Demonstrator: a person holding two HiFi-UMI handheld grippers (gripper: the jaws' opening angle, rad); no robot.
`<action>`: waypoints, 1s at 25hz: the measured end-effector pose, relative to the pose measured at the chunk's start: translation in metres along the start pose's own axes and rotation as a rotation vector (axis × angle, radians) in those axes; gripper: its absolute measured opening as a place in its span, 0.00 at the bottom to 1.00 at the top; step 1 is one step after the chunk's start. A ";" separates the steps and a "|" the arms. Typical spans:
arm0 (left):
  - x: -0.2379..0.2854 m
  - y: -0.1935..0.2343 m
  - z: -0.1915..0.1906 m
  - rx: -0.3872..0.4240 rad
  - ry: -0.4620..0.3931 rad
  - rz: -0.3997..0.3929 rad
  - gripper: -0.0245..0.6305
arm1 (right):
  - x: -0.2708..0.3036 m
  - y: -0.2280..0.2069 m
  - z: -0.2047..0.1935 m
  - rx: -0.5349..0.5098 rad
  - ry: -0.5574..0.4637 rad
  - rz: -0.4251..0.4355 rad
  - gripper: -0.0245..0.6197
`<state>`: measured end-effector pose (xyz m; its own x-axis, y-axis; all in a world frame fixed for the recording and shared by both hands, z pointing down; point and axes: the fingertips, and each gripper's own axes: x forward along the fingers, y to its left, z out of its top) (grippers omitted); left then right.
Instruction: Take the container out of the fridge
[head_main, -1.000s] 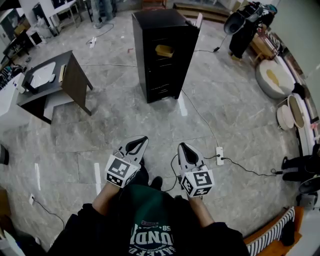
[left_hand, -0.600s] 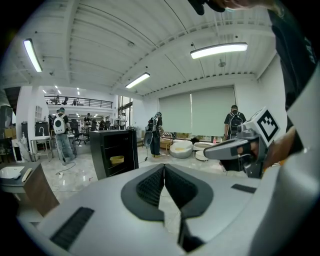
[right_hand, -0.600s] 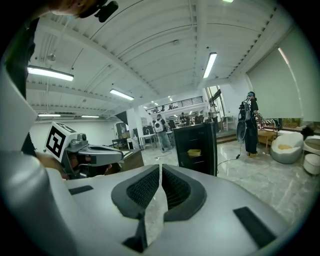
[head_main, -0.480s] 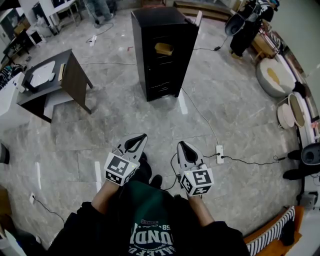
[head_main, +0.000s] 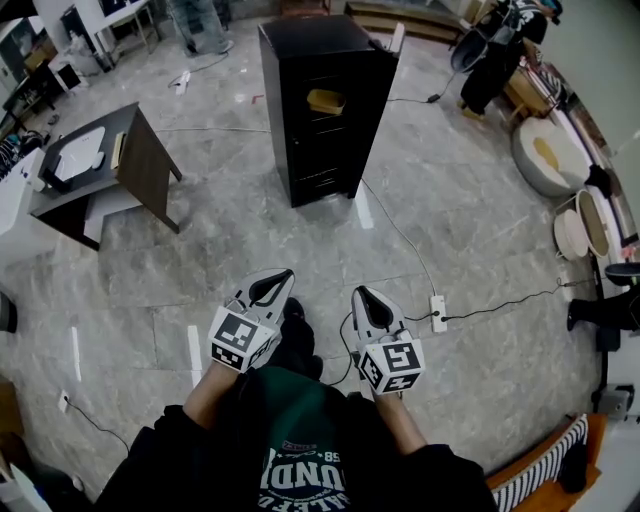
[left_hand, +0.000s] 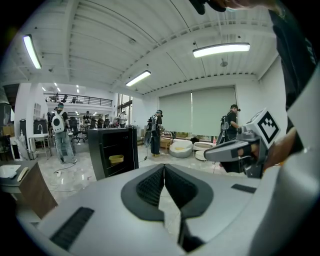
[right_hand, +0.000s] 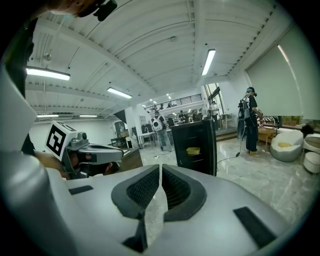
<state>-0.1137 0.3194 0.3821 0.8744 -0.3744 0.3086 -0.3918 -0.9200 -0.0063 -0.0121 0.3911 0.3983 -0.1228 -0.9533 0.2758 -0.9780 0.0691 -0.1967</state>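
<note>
Both claws, left and right, are pinched closed and empty, held low since the fridge with its yellow container stands well away.

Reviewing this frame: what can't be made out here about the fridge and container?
Container: contents too small, far off in all views.
Fridge lower shelves: too dark, head view.
Fridge's far side: hidden by its own body in every view.

Bright, even light from ceiling strips above the left tool; the glossy floor ahead glares; fisheye edges darken.
</note>
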 end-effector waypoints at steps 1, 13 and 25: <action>0.004 0.005 0.001 -0.004 -0.001 -0.001 0.06 | 0.005 -0.002 0.001 -0.001 0.003 0.001 0.10; 0.086 0.074 0.013 -0.016 0.021 -0.017 0.06 | 0.098 -0.049 0.031 -0.006 0.032 0.016 0.10; 0.155 0.160 0.031 -0.015 0.040 -0.030 0.06 | 0.199 -0.086 0.068 -0.008 0.046 0.013 0.10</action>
<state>-0.0322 0.1103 0.3990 0.8739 -0.3415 0.3460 -0.3699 -0.9289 0.0175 0.0591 0.1750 0.4063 -0.1433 -0.9378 0.3161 -0.9775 0.0843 -0.1932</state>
